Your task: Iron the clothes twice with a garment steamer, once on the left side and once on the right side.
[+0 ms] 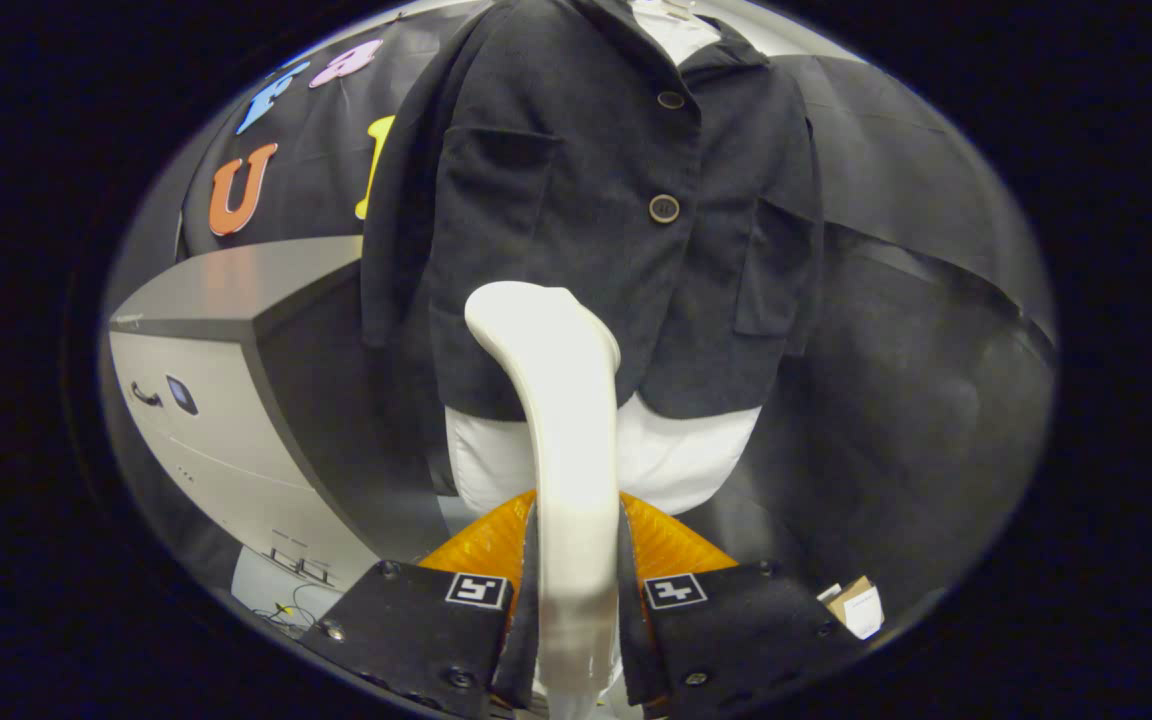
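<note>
Clamping the garment steamer (553, 400) by its handle, the gripper (576, 590) has both fingers pressed against the sides of the handle, one on each flank, with no gap showing between pad and plastic. The steamer is a smooth, glossy, cream-white piece; its handle rises straight up from between the fingers, then bends forward and toward the left into a rounded, flattened head. That head lies in front of the lower part of the jacket (596, 200), below its bottom button (664, 208) and a little to the left of the front opening; whether the head touches the cloth cannot be told.

The jacket is dark, nearly black, of a matte, slightly coarse weave. It hangs upright just beyond the fingers, with two round buttons down the middle, a breast pocket (496, 190) on the left panel and a flap pocket (771, 270) on the right panel. The two front panels part at the hem in a curved cutaway. Under it shows a white shirt (676, 455), seen below the hem and again at the collar on top.

To the left of the jacket stands a grey cabinet (206, 400) with a slanted top. Low on the right, beside the right finger, lies a small cardboard tag (858, 604).
</note>
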Demonstrator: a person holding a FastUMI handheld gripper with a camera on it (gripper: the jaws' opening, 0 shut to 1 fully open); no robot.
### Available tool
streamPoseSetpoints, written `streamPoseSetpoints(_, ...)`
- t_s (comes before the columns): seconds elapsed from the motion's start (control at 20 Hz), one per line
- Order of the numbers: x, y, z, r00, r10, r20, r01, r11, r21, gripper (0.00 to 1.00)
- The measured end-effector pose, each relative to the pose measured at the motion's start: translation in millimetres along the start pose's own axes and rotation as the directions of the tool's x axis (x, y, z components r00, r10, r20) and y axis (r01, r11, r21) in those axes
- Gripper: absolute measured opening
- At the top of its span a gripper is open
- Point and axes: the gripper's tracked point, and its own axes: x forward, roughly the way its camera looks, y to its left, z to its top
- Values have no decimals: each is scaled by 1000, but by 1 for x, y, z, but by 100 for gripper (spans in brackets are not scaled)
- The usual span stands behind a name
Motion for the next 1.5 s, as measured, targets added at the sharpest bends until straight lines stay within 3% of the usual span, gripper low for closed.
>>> streamPoseSetpoints(0.35, 7, 2, -34, 999, -11, -53, 9, 1000, -25, 37)
streamPoseSetpoints(0.5, -11, -6, -2, 998, -13, 59, 13, 1000, -4, 36)
streamPoseSetpoints(0.65, -40, -30, 60, 978, -34, 206, 21, 998, 65, 37)
streamPoseSetpoints(0.85, -78, -86, 155, 915, -101, 390, 29, 982, 185, 36)
streamPoseSetpoints(1.0, -92, -133, 217, 840, -195, 506, 72, 965, 253, 36)
streamPoseSetpoints(1.35, -113, -202, 332, 702, -290, 651, 78, 939, 335, 36)
streamPoseSetpoints(1.5, -114, -217, 365, 674, -291, 679, 61, 938, 341, 36)
